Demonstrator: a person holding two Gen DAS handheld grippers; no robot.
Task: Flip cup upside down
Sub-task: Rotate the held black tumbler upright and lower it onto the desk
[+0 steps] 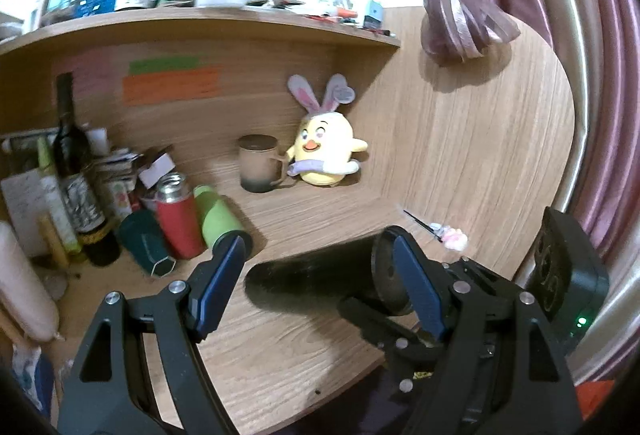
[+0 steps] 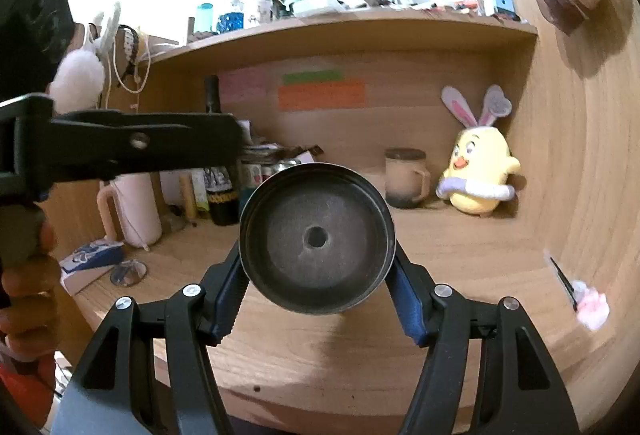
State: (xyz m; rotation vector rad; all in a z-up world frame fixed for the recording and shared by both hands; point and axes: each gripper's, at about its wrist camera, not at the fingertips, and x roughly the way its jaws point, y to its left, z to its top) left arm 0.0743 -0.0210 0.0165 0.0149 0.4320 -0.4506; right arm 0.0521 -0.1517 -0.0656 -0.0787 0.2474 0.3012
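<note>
The cup (image 2: 318, 239) is a dark metal tumbler. My right gripper (image 2: 318, 275) is shut on it and holds it on its side above the wooden desk (image 2: 320, 367), with one round end facing the right wrist camera. In the left wrist view the same cup (image 1: 316, 275) lies level in the air, pointing left, with the right gripper's fingers (image 1: 416, 287) around its right end. My left gripper (image 1: 316, 271) is open, its blue pads on either side of the cup without touching it. It also shows in the right wrist view at the left (image 2: 120, 147).
A brown mug (image 1: 259, 163) and a yellow chick plush (image 1: 326, 151) stand at the back of the desk. Bottles and flasks (image 1: 176, 219) crowd the left side. A pink hair clip (image 1: 452, 237) lies at the right. A shelf (image 1: 200, 23) runs overhead.
</note>
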